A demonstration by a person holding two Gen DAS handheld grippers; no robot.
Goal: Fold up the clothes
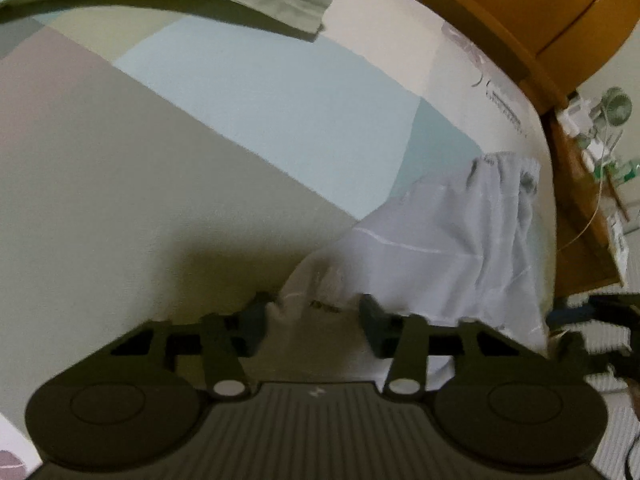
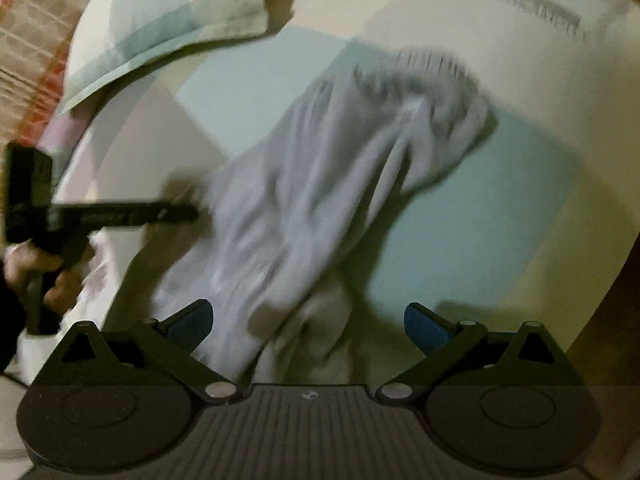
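Right wrist view: pale grey garment [image 2: 304, 200], crumpled and motion-blurred, lies mid-frame on the bed [image 2: 480, 216]. Right tool [image 2: 308, 322] gapes wide. Left tool [image 1: 312, 324] wide; contact with cloth unclear.

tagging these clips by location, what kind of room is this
Most likely a bedroom. The garment lies on a bed with a colour-block sheet, a matching pillow sits at the head, and a wooden headboard runs along one edge.
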